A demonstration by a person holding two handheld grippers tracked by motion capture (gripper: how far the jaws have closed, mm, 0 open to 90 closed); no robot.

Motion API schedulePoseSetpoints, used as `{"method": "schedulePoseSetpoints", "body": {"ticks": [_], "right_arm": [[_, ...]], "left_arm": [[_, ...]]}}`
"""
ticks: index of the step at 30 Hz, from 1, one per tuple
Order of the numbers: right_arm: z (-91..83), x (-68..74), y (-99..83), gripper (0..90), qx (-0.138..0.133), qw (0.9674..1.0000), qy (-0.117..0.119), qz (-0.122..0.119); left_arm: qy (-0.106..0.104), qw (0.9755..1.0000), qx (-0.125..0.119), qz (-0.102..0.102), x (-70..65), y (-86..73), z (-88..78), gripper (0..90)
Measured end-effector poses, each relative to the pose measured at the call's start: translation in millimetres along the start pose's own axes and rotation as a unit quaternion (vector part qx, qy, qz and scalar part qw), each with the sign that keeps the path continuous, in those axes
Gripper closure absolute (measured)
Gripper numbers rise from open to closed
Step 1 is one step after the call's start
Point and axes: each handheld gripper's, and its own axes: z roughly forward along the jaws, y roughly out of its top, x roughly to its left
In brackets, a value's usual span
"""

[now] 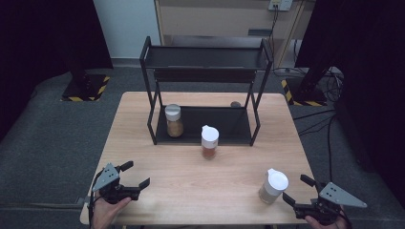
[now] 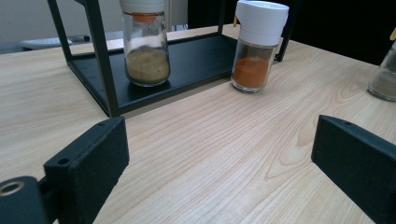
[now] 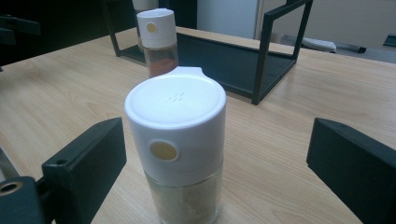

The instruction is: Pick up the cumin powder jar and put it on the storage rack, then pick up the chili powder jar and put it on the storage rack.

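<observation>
Right gripper (image 1: 297, 189): jaws wide open, empty, at the table's 5 o'clock corner. Pale-spice shaker (image 1: 272, 186) stands upright just beside it at its 10 o'clock, framed between the jaws in the right gripper view, not touched. Risk: tall, top-heavy white cap (image 3: 176, 123); an off-centre jaw would tip it. Red-spice shaker (image 1: 209, 142) and rack (image 1: 152, 126) stand well apart. Left gripper (image 1: 135, 177) open, idle at 7 o'clock.
</observation>
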Motion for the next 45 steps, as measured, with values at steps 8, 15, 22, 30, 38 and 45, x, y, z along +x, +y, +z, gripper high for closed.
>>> {"method": "schedulePoseSetpoints", "body": {"ticks": [8,15,22,30,38,45], "right_arm": [[0.3,0.0,0.0,5.1,0.0,1.0,0.0,0.0],[0.6,-0.3,0.3,5.0,0.001,1.0,0.0,0.0],[0.8,-0.4,0.2,5.1,0.001,1.0,0.001,0.003],[0.3,-0.3,-0.1,5.1,0.0,1.0,0.001,0.003],[0.2,-0.6,0.0,4.8,-0.001,1.0,0.002,0.001],[0.3,-0.3,0.5,4.0,-0.002,1.0,0.005,-0.002]], "left_arm": [[0.011,0.9998,0.005,0.014,-2.8,-0.5,-1.9,2.6],[0.03,0.9993,-0.002,0.022,-5.5,-2.9,-6.4,1.7],[0.033,0.9992,-0.002,0.024,-5.6,-3.2,-7.2,1.4],[0.026,0.9993,0.002,0.028,-5.6,-2.3,-5.8,1.4],[0.014,0.9993,-0.001,0.035,-4.7,-2.2,-5.1,1.5],[0.01,0.9994,0.0,0.034,-4.5,-2.0,-4.5,1.5]]}}
